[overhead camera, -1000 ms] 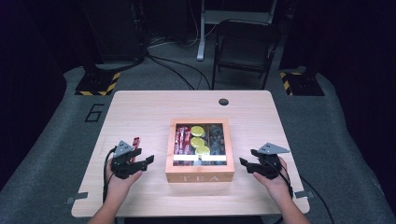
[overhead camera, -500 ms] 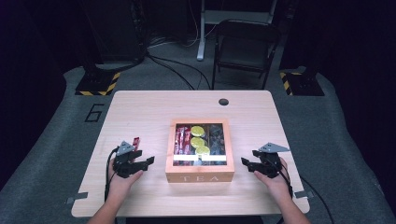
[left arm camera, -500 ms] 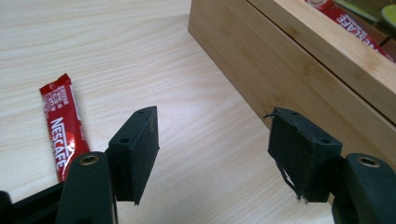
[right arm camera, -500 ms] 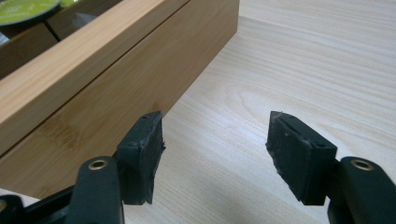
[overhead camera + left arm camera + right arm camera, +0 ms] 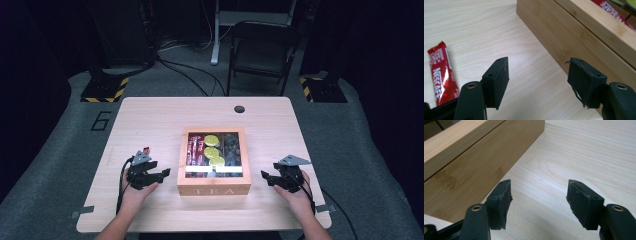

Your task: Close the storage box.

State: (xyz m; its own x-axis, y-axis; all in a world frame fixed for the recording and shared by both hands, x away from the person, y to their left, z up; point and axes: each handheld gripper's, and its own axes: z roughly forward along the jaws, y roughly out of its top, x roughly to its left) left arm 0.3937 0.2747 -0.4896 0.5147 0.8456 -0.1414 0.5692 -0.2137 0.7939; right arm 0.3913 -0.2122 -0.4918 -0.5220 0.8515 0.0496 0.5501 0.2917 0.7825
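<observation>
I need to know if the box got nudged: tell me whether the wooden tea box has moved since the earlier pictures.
No. The wooden tea box sits in the same place below the table's round hole, with the same gap to it as before.

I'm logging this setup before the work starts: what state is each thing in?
Tea box: lid closed, flat on the table.
Red Nescafe sachet: sealed, lying flat beside the box.
Left gripper: open, nothing between its jaws.
Right gripper: open, nothing between its jaws.
</observation>
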